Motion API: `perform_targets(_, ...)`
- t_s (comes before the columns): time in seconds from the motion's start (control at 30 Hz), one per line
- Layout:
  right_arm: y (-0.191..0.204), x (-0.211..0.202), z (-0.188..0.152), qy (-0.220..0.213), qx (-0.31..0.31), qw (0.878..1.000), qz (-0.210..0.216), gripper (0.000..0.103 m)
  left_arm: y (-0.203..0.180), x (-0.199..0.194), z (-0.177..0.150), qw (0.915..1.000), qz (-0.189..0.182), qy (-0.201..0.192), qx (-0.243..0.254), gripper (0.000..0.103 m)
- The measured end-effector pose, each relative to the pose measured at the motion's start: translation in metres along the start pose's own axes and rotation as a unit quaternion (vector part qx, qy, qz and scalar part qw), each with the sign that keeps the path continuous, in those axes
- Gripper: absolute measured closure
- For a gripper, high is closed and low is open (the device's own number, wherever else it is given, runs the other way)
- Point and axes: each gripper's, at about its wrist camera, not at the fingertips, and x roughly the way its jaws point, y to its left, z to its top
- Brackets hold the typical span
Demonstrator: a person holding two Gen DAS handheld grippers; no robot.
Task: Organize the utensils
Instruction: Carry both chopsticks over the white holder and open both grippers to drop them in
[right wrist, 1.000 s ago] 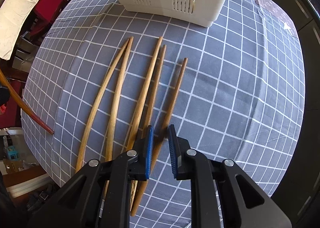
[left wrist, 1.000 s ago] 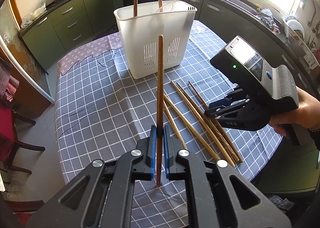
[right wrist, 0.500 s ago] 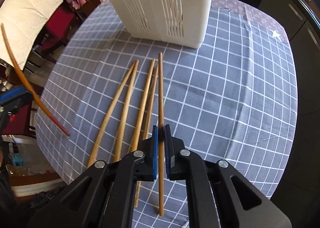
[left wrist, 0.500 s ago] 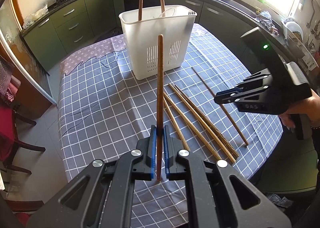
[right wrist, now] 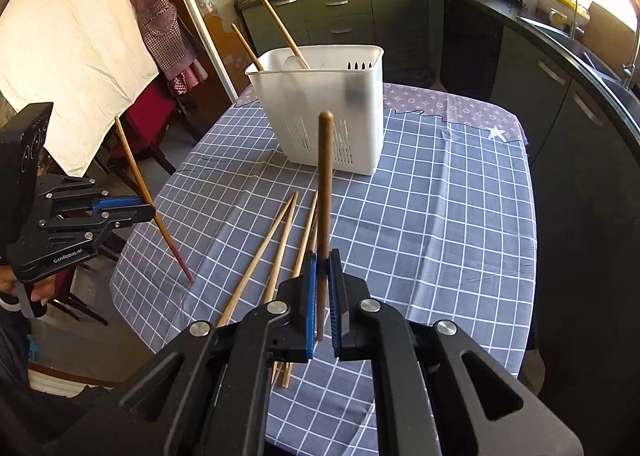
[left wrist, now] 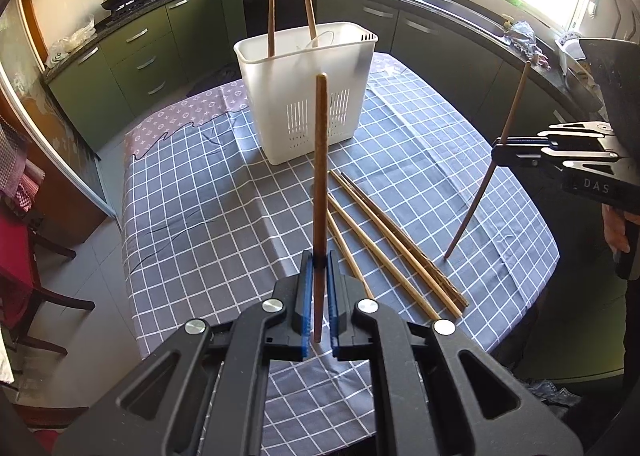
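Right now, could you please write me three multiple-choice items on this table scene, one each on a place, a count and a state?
1. Where does the white utensil basket stand?
A. on the checked tablecloth
B. on the counter
C. on a chair

2. How many chopsticks stand inside the basket?
A. none
B. two
C. five

3. What is the right gripper doing?
A. hanging open
B. shut on nothing
C. shut on a chopstick

Answers:
1 A, its base rests on the cloth at the table's far end.
2 B, two sticks rise above its rim.
3 C, the blue pads clamp a chopstick clear of the table.
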Motion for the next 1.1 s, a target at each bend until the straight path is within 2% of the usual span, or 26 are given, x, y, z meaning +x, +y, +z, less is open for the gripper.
perform_targets(0.5,0.002,-0.002,-0.003,-0.007,-0.008,1.000,-0.002,0.096,-0.005,-0.009,0.000,0.9999,0.004,-0.009,0.009,0.096)
perform_targets(0.8,0.003,-0.029,0.007,-0.034,-0.010,0.999,0.008,0.096,-0.004,-0.029,0.013,0.9996,-0.006,-0.028,0.006,0.096)
perform_targets(0.9,0.003,-0.046,0.017,-0.053,-0.008,0.998,0.015,0.096,0.000,-0.045,0.024,0.9990,-0.009,-0.044,0.001,0.096)
perform_targets(1.1,0.008,-0.099,0.059,-0.116,-0.020,0.993,0.017,0.096,0.011,-0.092,0.064,0.9942,0.002,-0.107,-0.010,0.096)
